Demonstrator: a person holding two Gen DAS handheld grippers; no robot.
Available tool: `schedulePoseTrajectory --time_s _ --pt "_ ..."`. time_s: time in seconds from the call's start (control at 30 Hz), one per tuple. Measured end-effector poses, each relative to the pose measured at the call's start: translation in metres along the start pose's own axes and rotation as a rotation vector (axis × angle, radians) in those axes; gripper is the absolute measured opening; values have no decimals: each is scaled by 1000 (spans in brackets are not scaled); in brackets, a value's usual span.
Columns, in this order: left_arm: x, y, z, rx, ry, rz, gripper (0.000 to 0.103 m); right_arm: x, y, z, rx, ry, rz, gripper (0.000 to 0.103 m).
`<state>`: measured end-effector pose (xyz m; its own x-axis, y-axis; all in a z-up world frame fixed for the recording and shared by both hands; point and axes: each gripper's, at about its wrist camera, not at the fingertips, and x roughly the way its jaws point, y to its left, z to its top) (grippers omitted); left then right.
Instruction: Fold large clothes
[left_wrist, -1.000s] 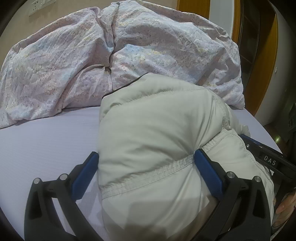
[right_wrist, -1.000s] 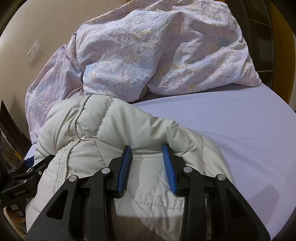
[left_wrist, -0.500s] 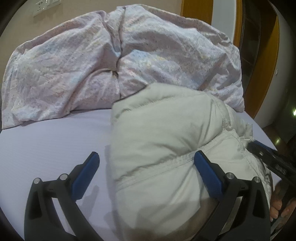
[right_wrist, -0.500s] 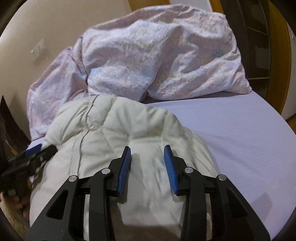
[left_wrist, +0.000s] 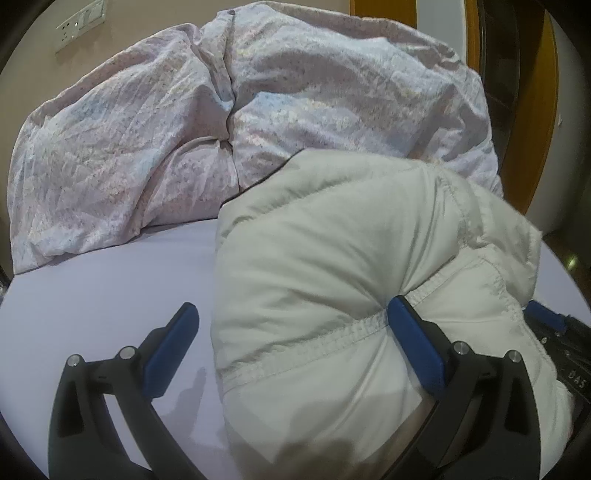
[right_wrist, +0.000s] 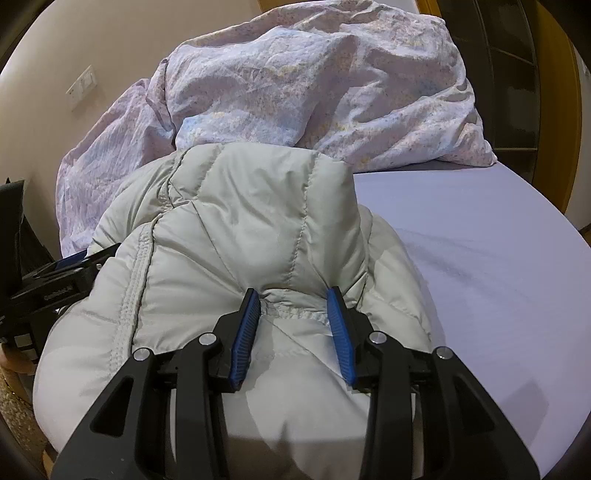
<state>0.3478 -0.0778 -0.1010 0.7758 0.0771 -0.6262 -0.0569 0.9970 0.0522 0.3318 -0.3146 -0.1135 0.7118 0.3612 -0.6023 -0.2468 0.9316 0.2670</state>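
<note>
Fingers of the left gripper (left_wrist: 291, 334) are standing spread around a bulging jacket (left_wrist: 332, 266) fold; the right gripper (right_wrist: 293, 317) is pinching its stitched hem. Jacket is resting on the sheet (right_wrist: 480, 266), rumpled duvet (left_wrist: 184, 122) lying beyond at twelve o'clock.

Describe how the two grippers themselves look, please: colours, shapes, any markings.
Both the left gripper and the right gripper have matte black angular frames with cut-out openings and round silver bolt heads. Their fingers carry flat blue pads, ribbed on the inner face. White letters "DAS" mark one body. No cables show.
</note>
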Motion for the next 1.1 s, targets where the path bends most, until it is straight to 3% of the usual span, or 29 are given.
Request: schedulePoseTrajectory --time_s 0.17,0.27,0.43,0.6,0.87,0.97,1.0,1.1 --pt "-5 -9 1 61 -19 64 101 -6 13 16 -20 48 -69 39" --pt "-14 -4 12 61 -17 41 101 -20 14 36 12 -12 -25 42" --pt "-8 -4 29 49 -33 49 101 -4 18 63 22 -34 -68 45" --pt "4 -18 29 77 -15 45 101 28 11 56 -5 30 -126 45" --pt "19 -27 29 80 22 56 101 49 9 51 -36 96 -152 46" --pt "11 -21 29 80 28 30 101 43 13 54 -66 113 -156 48" --pt "3 -15 27 66 33 -3 101 37 13 54 -66 117 -145 50" --pt "-18 5 21 53 36 -67 101 5 4 57 -23 104 -71 82"
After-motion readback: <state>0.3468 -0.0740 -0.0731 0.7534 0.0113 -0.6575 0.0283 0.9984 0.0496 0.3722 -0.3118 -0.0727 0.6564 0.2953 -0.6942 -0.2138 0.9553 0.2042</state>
